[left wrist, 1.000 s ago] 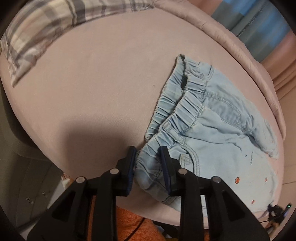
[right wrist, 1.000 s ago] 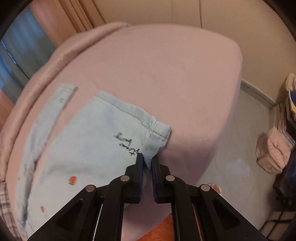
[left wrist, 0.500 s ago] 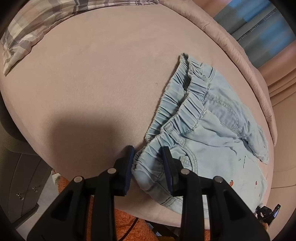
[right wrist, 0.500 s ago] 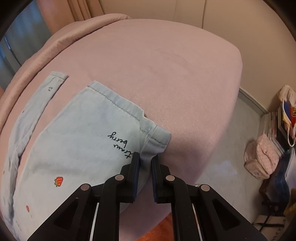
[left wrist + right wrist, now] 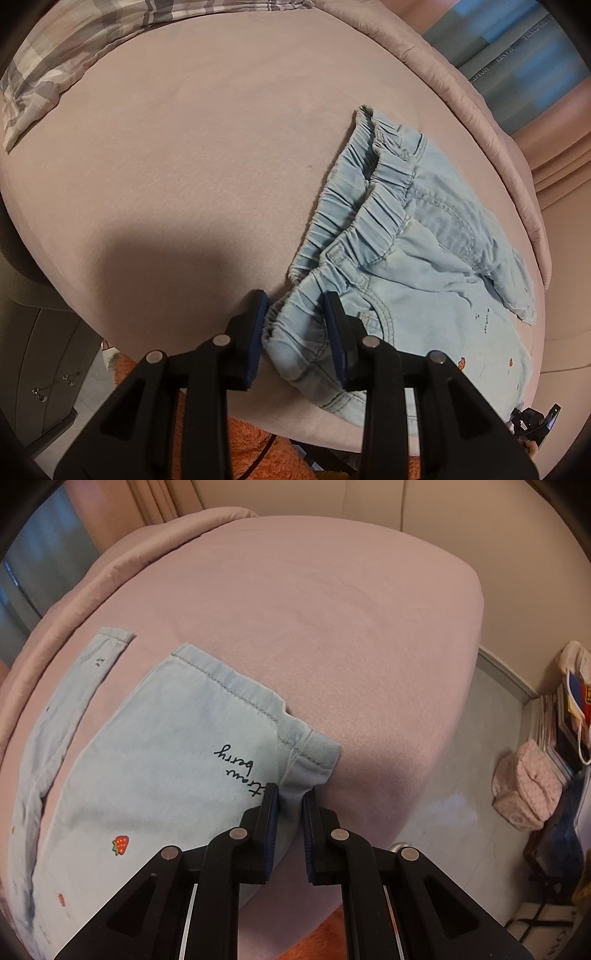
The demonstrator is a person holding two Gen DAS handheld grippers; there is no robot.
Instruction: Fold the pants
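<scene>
Denim pants (image 5: 417, 266) | left tool (image 5: 295, 317) released, straddling waistband | right tool (image 5: 290, 801) pinching hem

A pink bed (image 5: 192, 155) fills both views ahead of each tool. In the left view a plaid pillow (image 5: 74, 40) lies far ahead to the left, and a blue curtain (image 5: 517, 55) hangs beyond the bed to the right. In the right view a cream wall (image 5: 369, 502) stands past the bed; pale floor (image 5: 461, 775) lies to the right, with a pink bag (image 5: 528, 786) and stacked books (image 5: 557, 720) against the wall.
</scene>
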